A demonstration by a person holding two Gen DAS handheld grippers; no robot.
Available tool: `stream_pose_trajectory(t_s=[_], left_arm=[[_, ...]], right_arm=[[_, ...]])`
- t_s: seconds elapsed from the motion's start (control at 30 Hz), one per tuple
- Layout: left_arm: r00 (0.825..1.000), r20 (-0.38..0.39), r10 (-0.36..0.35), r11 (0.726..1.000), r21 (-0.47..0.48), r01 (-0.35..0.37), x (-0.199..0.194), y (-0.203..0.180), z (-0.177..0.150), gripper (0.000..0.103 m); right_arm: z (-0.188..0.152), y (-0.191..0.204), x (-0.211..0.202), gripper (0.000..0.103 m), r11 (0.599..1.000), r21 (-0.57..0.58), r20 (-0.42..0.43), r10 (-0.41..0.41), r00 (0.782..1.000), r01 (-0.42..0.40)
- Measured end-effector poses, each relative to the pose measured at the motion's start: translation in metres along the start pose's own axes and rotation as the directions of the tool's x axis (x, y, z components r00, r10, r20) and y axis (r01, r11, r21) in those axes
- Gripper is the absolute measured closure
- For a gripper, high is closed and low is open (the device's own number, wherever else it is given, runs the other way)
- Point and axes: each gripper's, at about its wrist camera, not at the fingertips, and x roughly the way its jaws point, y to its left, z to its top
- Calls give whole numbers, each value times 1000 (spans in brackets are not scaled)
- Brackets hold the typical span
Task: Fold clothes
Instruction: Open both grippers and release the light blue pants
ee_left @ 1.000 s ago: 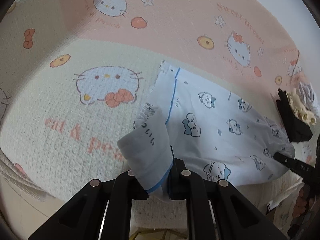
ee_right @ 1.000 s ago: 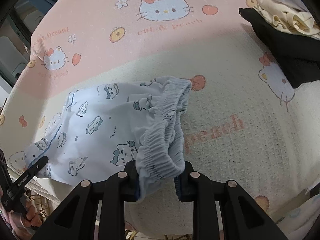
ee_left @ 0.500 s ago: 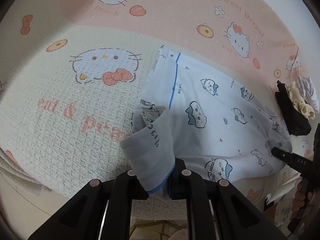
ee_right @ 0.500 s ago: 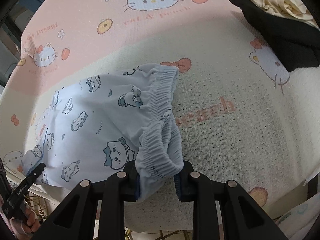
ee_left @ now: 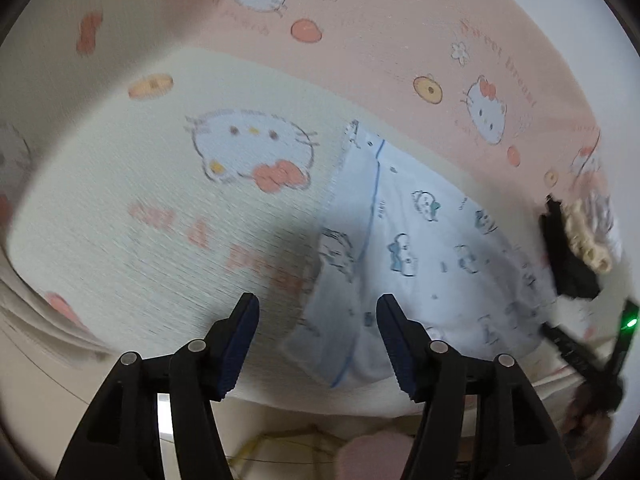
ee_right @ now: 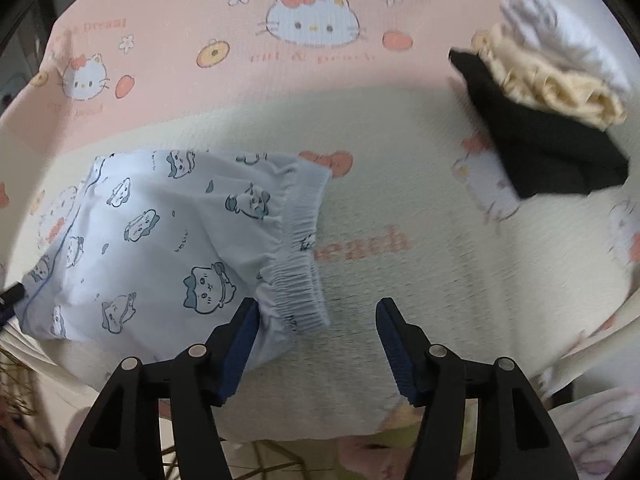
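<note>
Light blue shorts (ee_right: 168, 236) printed with small cartoon animals lie flat on the cat-print blanket (ee_right: 400, 184), near its front edge. Their elastic waistband (ee_right: 300, 264) faces right in the right wrist view. My right gripper (ee_right: 318, 312) is open, its left finger beside the waistband corner. In the left wrist view the shorts (ee_left: 420, 260) show their hem with a blue stripe, and my left gripper (ee_left: 318, 312) stands open above the leg corner. Nothing sits between either pair of fingers.
A pile of folded clothes (ee_right: 548, 112), black under cream and white, sits at the back right of the blanket; it also shows as the pile (ee_left: 576, 240) in the left wrist view. The blanket's front edge (ee_left: 280, 400) runs just under both grippers.
Both grippers have opened and let go of the shorts. The lifted waistband and leg corner have dropped flat onto the blanket. Both views are blurred by motion.
</note>
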Motion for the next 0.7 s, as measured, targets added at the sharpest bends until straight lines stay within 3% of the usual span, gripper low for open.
stream_pose_trajectory(t_s=[0.17, 0.37, 0.53, 0.63, 0.7], left_arm=[[995, 37, 93, 985, 145, -97, -10, -8, 1, 45], [985, 80, 151, 928, 332, -169, -14, -30, -5, 45], [988, 77, 137, 846, 510, -157, -8, -54, -19, 45], [990, 49, 134, 791, 596, -137, -2, -62, -25, 45], [984, 78, 163, 741, 649, -174, 0, -65, -29, 45]], right_arm=[[-8, 2, -28, 41, 998, -49, 73, -21, 997, 24], [-20, 12, -44, 37, 986, -158, 98, -28, 995, 44], [-31, 23, -56, 37, 963, -260, 113, -38, 993, 66], [-40, 38, -54, 37, 927, -365, 112, -53, 992, 91], [-48, 49, -54, 37, 892, -438, 128, -66, 990, 116]])
